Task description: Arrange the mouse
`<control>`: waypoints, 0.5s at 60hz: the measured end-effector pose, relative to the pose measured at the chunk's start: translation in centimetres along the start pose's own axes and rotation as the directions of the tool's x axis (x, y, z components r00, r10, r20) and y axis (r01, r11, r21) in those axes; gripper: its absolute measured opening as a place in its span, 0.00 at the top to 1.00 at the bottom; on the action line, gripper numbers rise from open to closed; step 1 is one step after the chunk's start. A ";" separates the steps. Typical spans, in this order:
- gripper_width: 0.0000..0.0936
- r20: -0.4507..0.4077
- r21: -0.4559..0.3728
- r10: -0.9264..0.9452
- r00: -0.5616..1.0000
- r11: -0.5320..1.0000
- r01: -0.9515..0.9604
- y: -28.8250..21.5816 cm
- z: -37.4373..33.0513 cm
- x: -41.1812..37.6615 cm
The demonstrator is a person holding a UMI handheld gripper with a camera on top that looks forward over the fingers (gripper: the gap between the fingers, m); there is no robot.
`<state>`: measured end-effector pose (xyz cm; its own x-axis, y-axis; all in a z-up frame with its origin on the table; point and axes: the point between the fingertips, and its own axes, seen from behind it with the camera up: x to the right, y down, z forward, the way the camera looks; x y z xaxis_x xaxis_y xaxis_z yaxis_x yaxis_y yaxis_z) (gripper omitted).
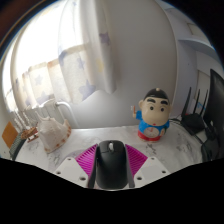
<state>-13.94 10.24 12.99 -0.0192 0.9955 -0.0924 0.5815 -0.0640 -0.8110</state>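
Your gripper [110,170] sits lowest in the gripper view, its 2 fingers set fairly wide with 1 dark mouse [110,163] lying between them. The magenta pads [84,159] flank the mouse on either side; you cannot tell from this angle whether both pads actually press on its flanks or whether a sliver of gap remains. The mouse points away from you, its scroll wheel facing forward, and it carries no logo or lettering that can be read.

The mouse rests on a pale table [70,148]. Just beyond the mouse and off to its right stands 1 cartoon figurine [153,115], upright, with black hair, a blue top and yellow lower half; no writing on it is legible. Beyond the mouse to its left sits 1 light-coloured basket-like object [50,125] with looping handles, its contents unclear. Further right of the mouse, past the figurine, there is 1 dark piece of equipment [205,108] with cables [190,122] trailing near it.

Farthest from the mouse, pale curtains [85,50] hang over a bright window.
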 end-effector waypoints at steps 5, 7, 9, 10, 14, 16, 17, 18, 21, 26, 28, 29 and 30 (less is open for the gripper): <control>0.52 0.050 -0.038 -0.023 0.998 0.999 0.025 1.7 1.5 -4.9; 0.52 0.062 -0.053 -0.035 0.997 0.998 0.039 2.6 2.3 -6.5; 0.51 0.068 -0.071 -0.049 0.996 0.996 0.054 3.7 3.1 -7.8; 0.52 0.070 -0.080 -0.057 0.996 0.995 0.063 4.3 3.6 -8.4; 0.52 0.074 -0.115 -0.072 0.995 0.990 0.081 6.6 5.3 -10.1; 0.52 0.073 -0.138 -0.076 0.994 0.987 0.085 7.8 6.1 -10.6; 0.52 0.071 -0.149 -0.075 0.995 0.985 0.085 8.3 6.4 -10.8; 0.52 0.069 -0.157 -0.074 0.995 0.984 0.084 8.8 6.8 -11.0; 0.52 0.055 -0.173 -0.078 0.995 0.981 0.087 10.0 7.6 -11.1; 0.47 0.039 -0.193 -0.069 0.997 0.978 0.075 11.5 8.5 -11.1; 0.44 0.039 -0.207 -0.064 0.997 0.976 0.070 12.0 8.8 -11.1; 0.43 0.042 -0.216 -0.061 0.997 0.974 0.069 12.3 8.8 -11.1; 0.40 0.041 -0.222 -0.058 0.997 0.973 0.066 12.5 8.8 -11.0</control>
<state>-13.64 -2.10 -1.24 -0.0862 0.9939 -0.0685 0.7454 0.0187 -0.6664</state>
